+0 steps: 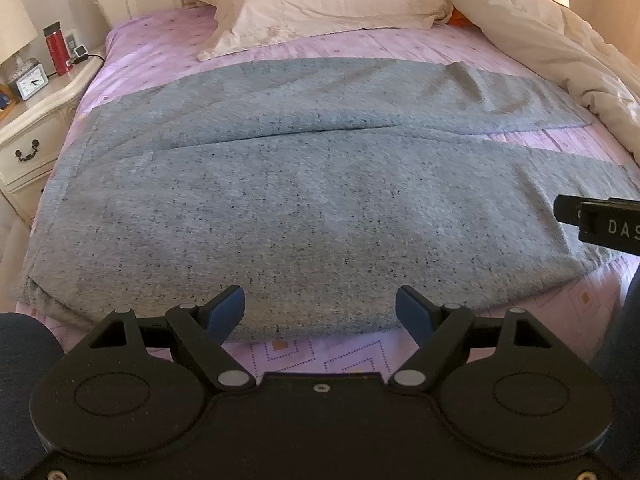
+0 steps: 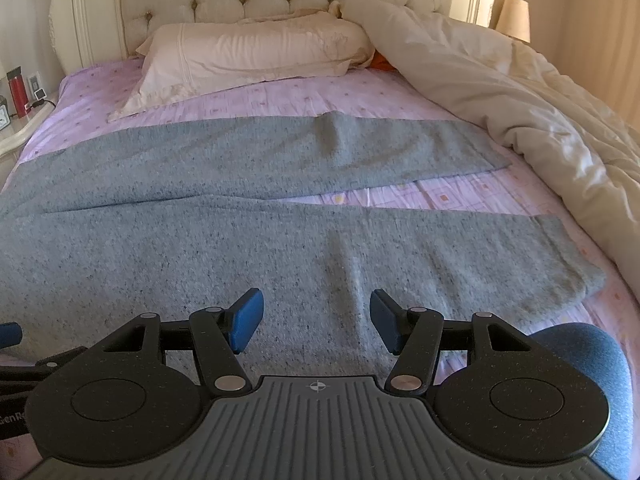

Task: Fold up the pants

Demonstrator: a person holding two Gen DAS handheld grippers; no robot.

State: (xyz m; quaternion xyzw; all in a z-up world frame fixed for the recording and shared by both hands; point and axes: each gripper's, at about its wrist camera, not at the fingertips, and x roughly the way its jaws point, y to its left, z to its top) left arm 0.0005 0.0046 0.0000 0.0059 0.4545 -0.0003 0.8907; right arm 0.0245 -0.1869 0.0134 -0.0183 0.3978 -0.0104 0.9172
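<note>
You had the grey pants [image 1: 280, 184] spread flat across the bed [image 1: 168, 44], waistband toward the nightstand [image 1: 36, 120] side and both legs running out toward the bunched duvet [image 2: 520, 92], the legs splaying apart near the hems. Your left tool [image 1: 320, 312] hung just over the near edge of the near leg with its jaws wide and nothing between them; your right tool [image 2: 316, 320] hovered over the same leg further toward the hem, likewise wide and empty. The cloth looked like a soft, light knit: it would probably drape and sag, not hold a line, and a single-layer pinch might drag a wrinkle along. I judged the near long edge the place to take hold, both layers together, one tool near the hip and one toward the hem.
</note>
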